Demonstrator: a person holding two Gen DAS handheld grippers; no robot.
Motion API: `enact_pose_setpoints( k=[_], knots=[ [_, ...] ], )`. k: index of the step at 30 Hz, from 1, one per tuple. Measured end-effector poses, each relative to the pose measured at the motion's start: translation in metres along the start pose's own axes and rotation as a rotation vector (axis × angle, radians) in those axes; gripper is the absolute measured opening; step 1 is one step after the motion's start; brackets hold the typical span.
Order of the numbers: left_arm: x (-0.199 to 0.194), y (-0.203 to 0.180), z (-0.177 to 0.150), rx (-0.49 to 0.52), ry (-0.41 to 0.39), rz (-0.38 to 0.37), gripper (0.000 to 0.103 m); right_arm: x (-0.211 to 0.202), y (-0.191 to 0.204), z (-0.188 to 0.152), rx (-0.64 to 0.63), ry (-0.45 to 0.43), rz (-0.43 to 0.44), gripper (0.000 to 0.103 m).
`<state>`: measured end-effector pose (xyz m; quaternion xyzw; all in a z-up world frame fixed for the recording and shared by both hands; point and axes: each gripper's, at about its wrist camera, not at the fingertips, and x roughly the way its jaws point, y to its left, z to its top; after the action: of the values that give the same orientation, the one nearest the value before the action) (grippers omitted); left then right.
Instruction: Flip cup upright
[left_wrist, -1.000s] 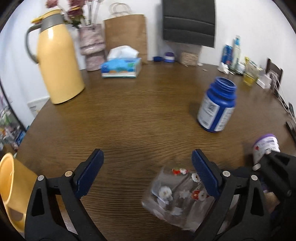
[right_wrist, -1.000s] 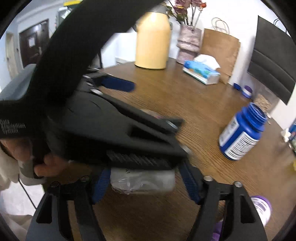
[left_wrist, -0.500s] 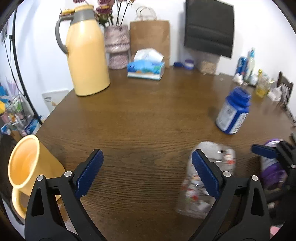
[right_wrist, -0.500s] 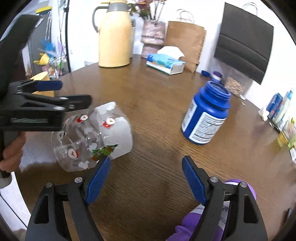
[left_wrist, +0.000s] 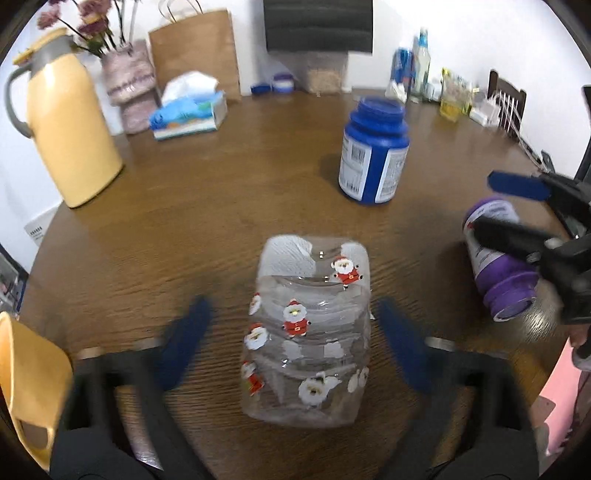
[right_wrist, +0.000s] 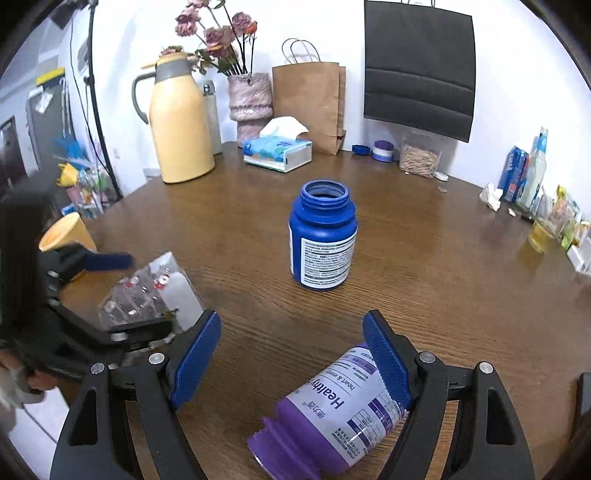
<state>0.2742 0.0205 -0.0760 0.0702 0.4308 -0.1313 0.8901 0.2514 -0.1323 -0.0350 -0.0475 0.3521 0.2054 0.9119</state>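
A clear plastic cup (left_wrist: 310, 332) with Santa stickers lies on its side on the brown round table (left_wrist: 236, 192), its base pointing away from me. My left gripper (left_wrist: 291, 347) is open and blurred, its blue pads on either side of the cup without touching it. The cup also shows in the right wrist view (right_wrist: 147, 291), at the left between the left gripper's fingers. My right gripper (right_wrist: 291, 358) is open and empty over the table, with a purple bottle (right_wrist: 332, 410) lying on its side just under its right finger (right_wrist: 384, 365).
An open blue bottle (right_wrist: 323, 236) stands mid-table. A yellow thermos (right_wrist: 177, 122), vase (right_wrist: 249, 99), tissue box (right_wrist: 277, 151) and paper bag (right_wrist: 310, 103) line the back. A yellow mug (left_wrist: 26, 384) sits at the left edge. Small bottles (right_wrist: 532, 177) crowd the far right.
The left gripper has swung right and now straddles the cup, which had been off its right finger. The right gripper has turned away to the right; the cup now lies at its far left.
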Motion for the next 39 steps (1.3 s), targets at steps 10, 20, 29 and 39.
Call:
enact_pose_setpoints(
  k=[10,20,29,39],
  knots=[
    [-0.021,0.005,0.007,-0.086,-0.134,-0.058,0.058,-0.002,-0.015,0.014,0.075,-0.049,0.137,0.083],
    [-0.059,-0.037,0.043,0.013,-0.421,-0.201,0.058,-0.023,-0.053,0.047,0.272,-0.103,0.446,0.083],
    [-0.061,-0.089,0.062,0.174,-0.532,-0.249,0.058,-0.004,-0.102,0.046,0.541,-0.041,0.634,0.083],
    [-0.038,-0.127,0.119,0.197,-0.456,-0.340,0.061,-0.033,-0.153,0.070,0.453,-0.116,0.499,0.065]
  ],
)
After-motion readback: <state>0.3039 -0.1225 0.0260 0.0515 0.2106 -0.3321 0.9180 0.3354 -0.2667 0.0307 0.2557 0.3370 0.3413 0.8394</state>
